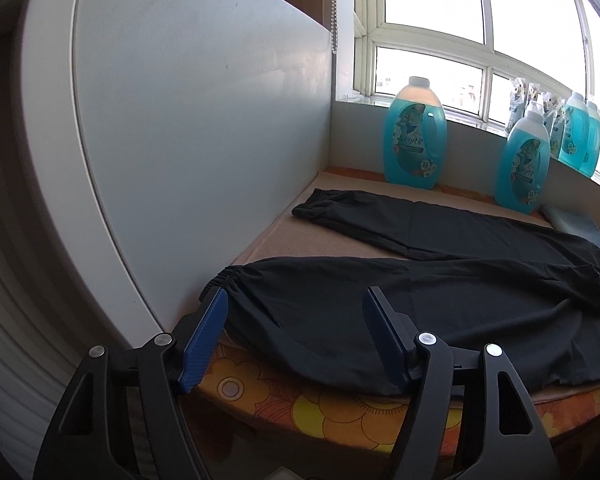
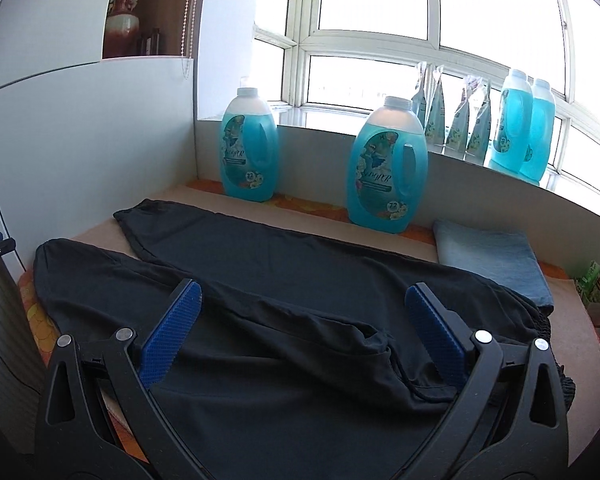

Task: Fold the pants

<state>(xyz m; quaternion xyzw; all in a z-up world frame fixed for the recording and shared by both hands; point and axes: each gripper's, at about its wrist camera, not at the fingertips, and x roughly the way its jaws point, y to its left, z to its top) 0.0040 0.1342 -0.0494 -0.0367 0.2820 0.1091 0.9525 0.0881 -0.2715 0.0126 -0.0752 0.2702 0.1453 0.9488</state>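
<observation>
The black pants point(image 1: 440, 280) lie spread flat on the padded surface point(image 1: 340, 412), both legs toward its left edge. The left gripper point(image 1: 294, 312) stands released over the near cuff; the right gripper point(image 2: 302, 306) gapes unclenched near the waistband — nothing grasped. Next, likely: pinch cuff and waist, then fold.

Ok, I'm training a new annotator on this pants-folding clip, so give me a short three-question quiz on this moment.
1. True or false: the black pants lie spread out with both legs apart.
2. What lies beyond the waistband, beside the nearer blue bottle? A) a folded blue cloth B) a shoe C) a book
3. Are the pads of the left gripper and the right gripper pressing on fabric?

Key
1. True.
2. A, the folded blue cloth.
3. No; both stand open over the pants.
</observation>
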